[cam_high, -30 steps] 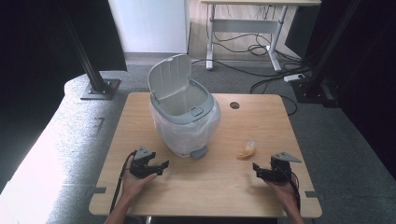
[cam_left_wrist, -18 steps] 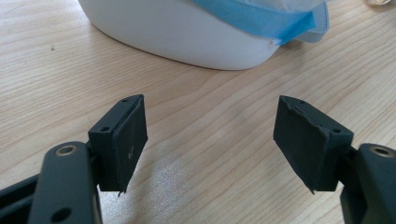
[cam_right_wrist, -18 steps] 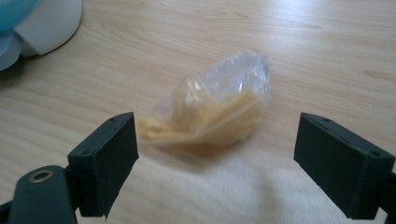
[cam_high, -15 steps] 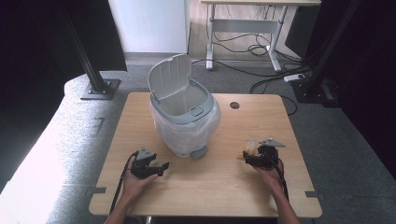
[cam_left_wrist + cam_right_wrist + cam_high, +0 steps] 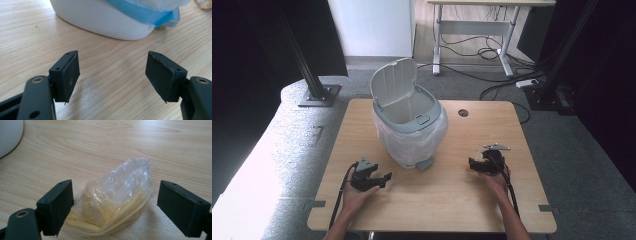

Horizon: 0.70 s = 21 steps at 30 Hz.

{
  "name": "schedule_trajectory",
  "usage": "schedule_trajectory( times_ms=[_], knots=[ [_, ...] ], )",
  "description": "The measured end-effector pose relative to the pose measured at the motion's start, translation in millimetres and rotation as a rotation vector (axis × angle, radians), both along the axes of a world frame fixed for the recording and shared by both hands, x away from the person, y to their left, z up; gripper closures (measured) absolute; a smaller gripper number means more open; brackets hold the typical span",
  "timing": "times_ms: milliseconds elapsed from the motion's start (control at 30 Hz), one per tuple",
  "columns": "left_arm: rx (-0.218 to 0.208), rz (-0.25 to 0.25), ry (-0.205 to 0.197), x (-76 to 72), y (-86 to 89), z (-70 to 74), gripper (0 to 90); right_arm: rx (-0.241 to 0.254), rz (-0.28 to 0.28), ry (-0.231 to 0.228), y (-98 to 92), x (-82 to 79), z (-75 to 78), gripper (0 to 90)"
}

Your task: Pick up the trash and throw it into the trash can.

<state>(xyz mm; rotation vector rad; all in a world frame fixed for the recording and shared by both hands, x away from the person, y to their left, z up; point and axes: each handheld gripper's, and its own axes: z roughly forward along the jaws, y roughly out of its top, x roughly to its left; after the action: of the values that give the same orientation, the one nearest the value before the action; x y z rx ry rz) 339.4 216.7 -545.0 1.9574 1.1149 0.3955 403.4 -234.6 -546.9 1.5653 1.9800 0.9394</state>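
- The right gripper (image 5: 478, 165), jaws apart and just closing a little, straddles a crumpled clear-and-yellow plastic wrapper (image 5: 117, 200) lying on the wooden table (image 5: 447, 200); the left pad sits against the wrapper, the right pad clear of it.
- The left gripper (image 5: 382, 179) rests near the table's front left, jaws wide with nothing between them.
- A white lidded bin (image 5: 409, 122), lined with a bag, stands between the two, lid up.

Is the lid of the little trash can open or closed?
Open. The bin's lid stands tipped up and back behind the rim of the bin, so you can look down inside its bag-lined top.
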Motion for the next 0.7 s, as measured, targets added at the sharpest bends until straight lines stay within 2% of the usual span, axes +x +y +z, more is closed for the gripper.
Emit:
schedule_trajectory(
  times_ms=[133,433,567,700],
  knots=[
    [0.000,0.003,-0.002,0.2,0.3,-0.4,27.5,0.041,0.017,0.020,-1.9,0.8,-2.7,19.8],
    [0.010,0.016,-0.002,0.4,-0.4,-2.3,27.5,0.030,0.038,0.014,-1.0,1.2,-6.1,22.3],
    [0.006,0.023,-0.005,0.2,0.5,-1.9,27.5,0.057,0.026,0.053,-1.3,5.5,-7.0,21.2],
    [0.011,0.021,-0.004,0.1,-0.3,-2.5,27.6,0.042,0.031,0.057,0.7,7.4,-6.1,23.0]
  ],
)
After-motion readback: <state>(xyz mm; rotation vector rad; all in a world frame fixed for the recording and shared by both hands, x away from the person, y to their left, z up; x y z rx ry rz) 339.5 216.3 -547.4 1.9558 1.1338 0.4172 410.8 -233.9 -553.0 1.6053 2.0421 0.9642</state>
